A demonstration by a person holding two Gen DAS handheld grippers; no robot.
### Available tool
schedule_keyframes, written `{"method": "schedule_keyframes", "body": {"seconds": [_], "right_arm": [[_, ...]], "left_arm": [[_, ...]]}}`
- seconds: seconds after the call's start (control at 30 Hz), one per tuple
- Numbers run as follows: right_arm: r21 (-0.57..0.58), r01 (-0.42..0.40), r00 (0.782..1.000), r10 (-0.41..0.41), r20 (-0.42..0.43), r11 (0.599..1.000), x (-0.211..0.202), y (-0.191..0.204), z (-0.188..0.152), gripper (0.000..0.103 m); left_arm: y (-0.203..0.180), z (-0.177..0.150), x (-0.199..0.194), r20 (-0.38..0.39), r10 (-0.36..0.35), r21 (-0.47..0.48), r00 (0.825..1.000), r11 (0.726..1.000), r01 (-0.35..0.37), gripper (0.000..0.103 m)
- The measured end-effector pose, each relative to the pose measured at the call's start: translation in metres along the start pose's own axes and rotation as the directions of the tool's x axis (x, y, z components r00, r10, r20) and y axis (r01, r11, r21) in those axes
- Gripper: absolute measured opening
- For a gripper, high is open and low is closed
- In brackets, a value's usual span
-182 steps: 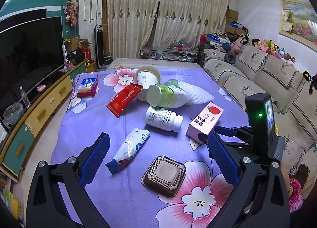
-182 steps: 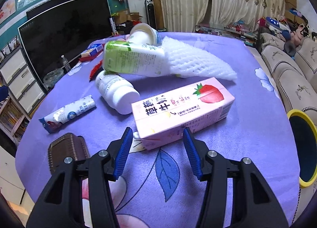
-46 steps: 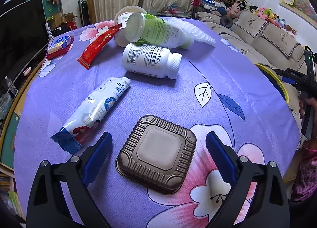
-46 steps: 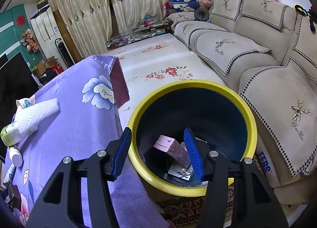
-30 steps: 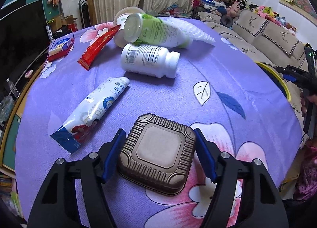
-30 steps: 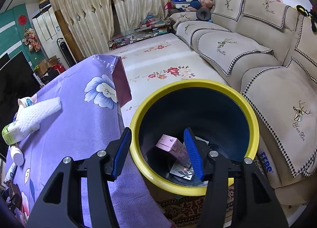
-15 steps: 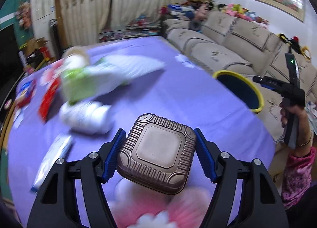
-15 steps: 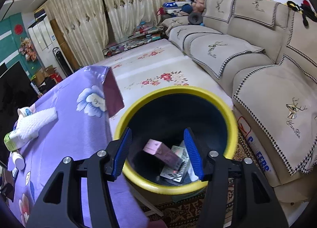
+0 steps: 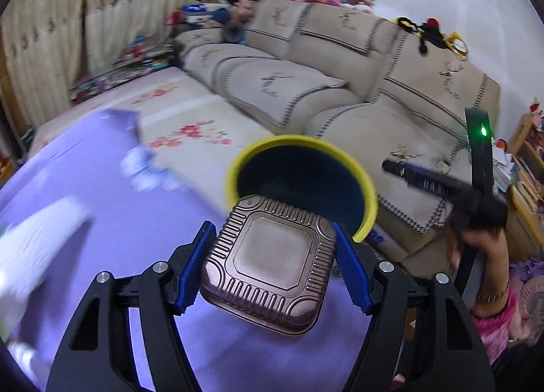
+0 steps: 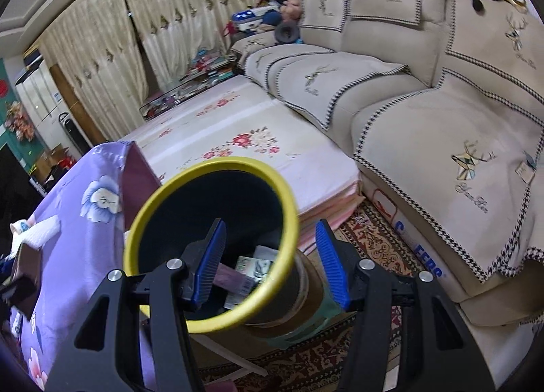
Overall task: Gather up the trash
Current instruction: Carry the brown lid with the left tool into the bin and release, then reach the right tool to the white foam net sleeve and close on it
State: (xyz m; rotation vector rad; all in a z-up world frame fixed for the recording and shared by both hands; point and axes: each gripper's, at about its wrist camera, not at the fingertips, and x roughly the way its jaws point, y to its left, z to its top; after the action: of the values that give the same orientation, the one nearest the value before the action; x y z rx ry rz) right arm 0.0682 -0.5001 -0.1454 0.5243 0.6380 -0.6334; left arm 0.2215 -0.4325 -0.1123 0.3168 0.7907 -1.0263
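My left gripper (image 9: 272,267) is shut on a brown ribbed square tray (image 9: 268,266) and holds it in the air above the purple flowered tablecloth (image 9: 102,222), just short of the yellow-rimmed bin (image 9: 369,194). My right gripper (image 10: 270,264) is open and empty, hovering over the near right side of the same bin (image 10: 287,194). A pink carton (image 10: 234,281) and paper scraps (image 10: 253,267) lie at the bin's bottom. The right gripper also shows in the left wrist view (image 9: 408,174), held by a hand beside the bin.
A beige sofa (image 10: 425,92) runs behind and right of the bin. A pale flowered mat (image 10: 238,133) and a patterned rug (image 10: 370,242) cover the floor. White foam netting (image 10: 40,228) lies on the table (image 10: 68,273), left of the bin.
My left gripper closed on the brown tray, lifted it off the table and swung right toward the bin. My right gripper drew back and to the right of the bin's centre.
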Motion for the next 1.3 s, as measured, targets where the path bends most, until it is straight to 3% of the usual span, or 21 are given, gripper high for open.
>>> {"method": "schedule_keyframes", "body": {"seconds": [0.1,0.4,0.47,0.6,0.83,1.07,1.3], "right_arm": [[0.023,0.017,1.000,-0.017,0.003,1.000,-0.001,-0.016,0.000,0.052],[0.070,0.053,0.999,-0.052,-0.008,0.996,0.000,-0.049,-0.002,0.052],[0.073,0.053,0.999,-0.052,-0.015,0.996,0.003,-0.051,-0.002,0.052],[0.070,0.047,0.999,-0.045,-0.028,0.996,0.009,-0.048,-0.004,0.052],[0.056,0.025,0.999,-0.022,-0.047,0.998,0.015,-0.037,-0.008,0.052],[0.009,-0.006,0.998,0.007,-0.061,1.000,0.014,-0.005,-0.014,0.052],[-0.091,-0.061,0.996,0.054,-0.074,0.994,0.009,0.053,-0.020,0.052]], "left_arm": [[-0.015,0.024,0.039,-0.033,-0.036,0.007,0.999,0.999,0.036,0.069],[-0.043,0.067,0.122,-0.077,-0.023,0.038,0.997,0.999,0.026,0.070],[-0.044,0.072,0.135,-0.091,-0.007,0.043,0.996,0.999,0.011,0.084],[-0.040,0.078,0.141,-0.083,0.004,0.020,0.997,1.000,-0.002,0.087],[-0.017,0.060,0.076,0.001,0.017,-0.046,1.000,0.999,-0.017,0.093],[0.005,0.013,-0.007,0.076,0.055,-0.091,0.996,0.995,-0.048,0.093],[0.050,-0.049,-0.103,0.165,0.191,-0.202,0.968,0.967,-0.156,0.094]]}}
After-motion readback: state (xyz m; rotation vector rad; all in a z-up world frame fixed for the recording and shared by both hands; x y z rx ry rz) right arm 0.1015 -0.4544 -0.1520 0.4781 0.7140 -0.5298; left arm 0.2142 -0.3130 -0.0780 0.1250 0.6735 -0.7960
